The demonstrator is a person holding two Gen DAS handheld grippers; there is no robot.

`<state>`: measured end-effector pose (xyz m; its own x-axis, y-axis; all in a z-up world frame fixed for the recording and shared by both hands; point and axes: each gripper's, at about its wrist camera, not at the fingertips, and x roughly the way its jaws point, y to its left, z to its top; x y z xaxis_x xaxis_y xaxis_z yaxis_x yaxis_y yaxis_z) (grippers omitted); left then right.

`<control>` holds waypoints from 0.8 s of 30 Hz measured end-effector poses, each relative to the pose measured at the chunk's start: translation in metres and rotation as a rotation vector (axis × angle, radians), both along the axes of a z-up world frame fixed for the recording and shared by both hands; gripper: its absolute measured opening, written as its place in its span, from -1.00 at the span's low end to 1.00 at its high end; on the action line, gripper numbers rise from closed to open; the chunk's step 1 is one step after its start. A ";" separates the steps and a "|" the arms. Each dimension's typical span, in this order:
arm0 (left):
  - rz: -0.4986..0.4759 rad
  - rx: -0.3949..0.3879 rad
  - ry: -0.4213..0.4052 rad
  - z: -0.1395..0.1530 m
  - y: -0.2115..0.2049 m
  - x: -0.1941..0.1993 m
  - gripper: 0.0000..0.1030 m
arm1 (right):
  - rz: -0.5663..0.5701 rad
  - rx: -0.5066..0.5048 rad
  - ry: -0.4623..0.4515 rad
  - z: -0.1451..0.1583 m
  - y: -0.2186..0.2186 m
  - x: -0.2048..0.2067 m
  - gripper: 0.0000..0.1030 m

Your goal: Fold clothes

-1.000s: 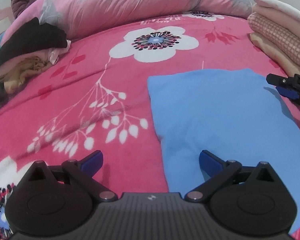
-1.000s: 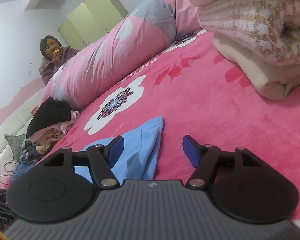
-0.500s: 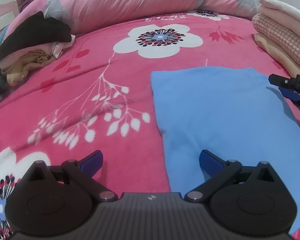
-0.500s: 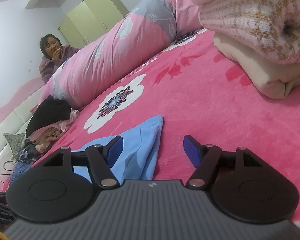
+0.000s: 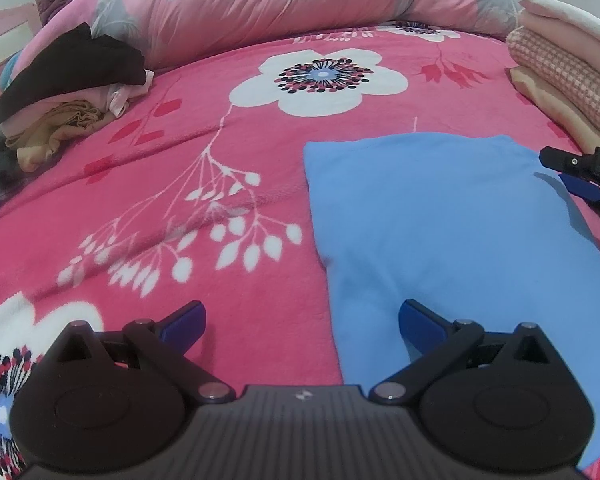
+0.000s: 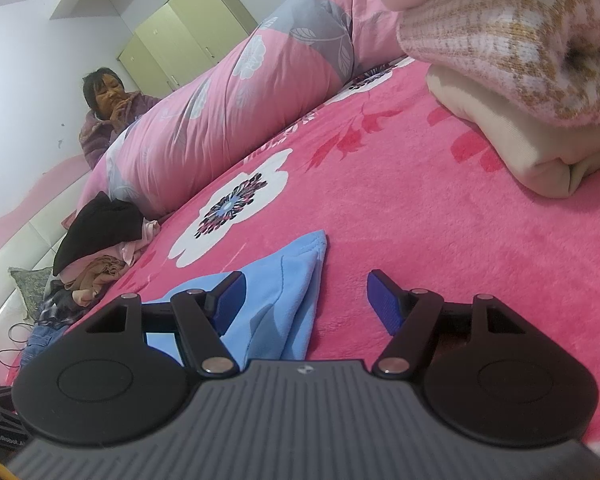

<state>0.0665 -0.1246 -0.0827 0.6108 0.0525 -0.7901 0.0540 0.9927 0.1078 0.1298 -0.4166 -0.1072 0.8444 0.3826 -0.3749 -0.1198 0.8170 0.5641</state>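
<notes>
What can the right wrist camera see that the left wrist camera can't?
Only the right wrist view shows the wardrobe, a person's face and hands behind the pillow, and cables by the bed. Only the left wrist view shows the whole blue cloth lying flat, and the right gripper beside it, open. Both show the pink bedspread, the long pillow, the clothes pile and the folded stack. The left gripper is open, straddling the cloth's edge.
</notes>
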 end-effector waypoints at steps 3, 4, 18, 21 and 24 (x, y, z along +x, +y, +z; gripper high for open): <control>0.001 0.002 -0.003 0.000 -0.001 -0.001 1.00 | -0.001 0.000 0.000 0.000 0.001 -0.001 0.31; 0.002 0.003 -0.003 0.000 -0.001 -0.001 1.00 | -0.001 0.000 0.000 0.000 0.001 -0.001 0.31; -0.079 -0.118 -0.089 -0.015 0.020 -0.008 1.00 | -0.002 -0.001 0.000 0.000 0.002 -0.002 0.31; -0.091 -0.224 -0.096 -0.015 0.036 -0.002 1.00 | -0.001 0.000 0.001 0.000 0.001 -0.002 0.31; -0.147 -0.284 -0.114 -0.016 0.041 0.009 1.00 | 0.001 0.012 -0.002 0.000 0.000 -0.002 0.32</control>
<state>0.0755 -0.0832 -0.0992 0.6808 -0.2553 -0.6866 0.2022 0.9664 -0.1588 0.1275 -0.4166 -0.1070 0.8448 0.3876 -0.3689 -0.1214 0.8102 0.5735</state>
